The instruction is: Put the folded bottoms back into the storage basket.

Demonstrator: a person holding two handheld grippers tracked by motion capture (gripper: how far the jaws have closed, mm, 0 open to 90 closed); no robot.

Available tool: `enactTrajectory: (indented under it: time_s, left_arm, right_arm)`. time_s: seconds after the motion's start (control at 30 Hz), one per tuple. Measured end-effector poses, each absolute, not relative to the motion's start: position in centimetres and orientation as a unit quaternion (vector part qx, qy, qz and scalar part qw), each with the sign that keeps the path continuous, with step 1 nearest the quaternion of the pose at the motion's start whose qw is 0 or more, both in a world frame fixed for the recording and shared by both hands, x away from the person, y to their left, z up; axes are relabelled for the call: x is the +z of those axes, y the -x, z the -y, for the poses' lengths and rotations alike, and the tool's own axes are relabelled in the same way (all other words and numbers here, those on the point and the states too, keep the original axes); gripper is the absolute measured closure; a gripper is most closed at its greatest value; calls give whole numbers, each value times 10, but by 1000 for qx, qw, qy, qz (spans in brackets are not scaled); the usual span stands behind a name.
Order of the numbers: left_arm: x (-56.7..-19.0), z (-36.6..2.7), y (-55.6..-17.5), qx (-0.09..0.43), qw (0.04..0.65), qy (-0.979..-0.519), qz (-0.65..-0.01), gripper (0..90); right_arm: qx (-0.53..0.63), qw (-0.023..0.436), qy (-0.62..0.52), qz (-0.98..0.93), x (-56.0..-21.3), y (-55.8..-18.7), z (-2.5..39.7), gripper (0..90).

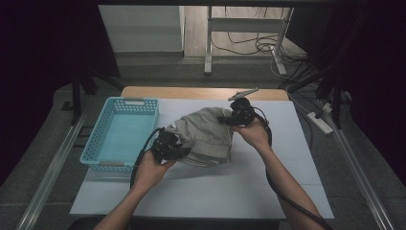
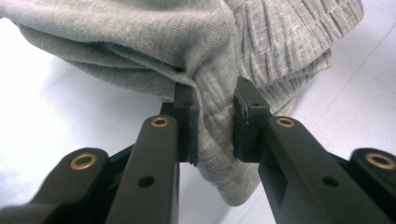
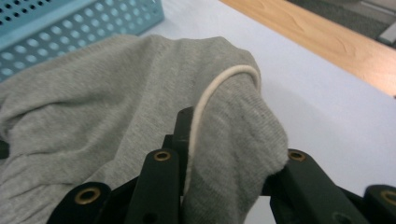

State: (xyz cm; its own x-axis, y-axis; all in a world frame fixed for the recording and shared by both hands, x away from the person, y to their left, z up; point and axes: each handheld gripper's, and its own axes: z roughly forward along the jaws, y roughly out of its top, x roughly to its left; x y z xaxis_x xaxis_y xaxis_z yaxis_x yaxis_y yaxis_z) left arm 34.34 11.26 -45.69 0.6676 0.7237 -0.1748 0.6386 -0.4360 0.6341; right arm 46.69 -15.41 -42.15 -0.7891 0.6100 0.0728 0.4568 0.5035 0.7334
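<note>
While the soft grey ribbed-knit garment (image 1: 207,136) lies bunched on the white surface (image 1: 249,177) beside a perforated blue plastic basket (image 1: 119,134), left gripper (image 2: 215,123) and right gripper (image 3: 224,158) jaws pinch its folds.

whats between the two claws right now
The grey garment spans the stretch between the left claw and the right claw, each clamped on an edge, in the high view.
</note>
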Motion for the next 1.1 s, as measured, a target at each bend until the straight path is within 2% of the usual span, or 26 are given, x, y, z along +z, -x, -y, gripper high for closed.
enactTrajectory:
  time_s: [0.3,1.1]
  left_arm:
    - [-441,-129,-337,61,346,-839,-415,733]
    - [-415,-189,-332,49,361,-820,-441,734]
  right_arm:
    - [414,115,-278,-859,-407,-455,140,697]
    - [463,86,-261,-843,-388,-455,99,699]
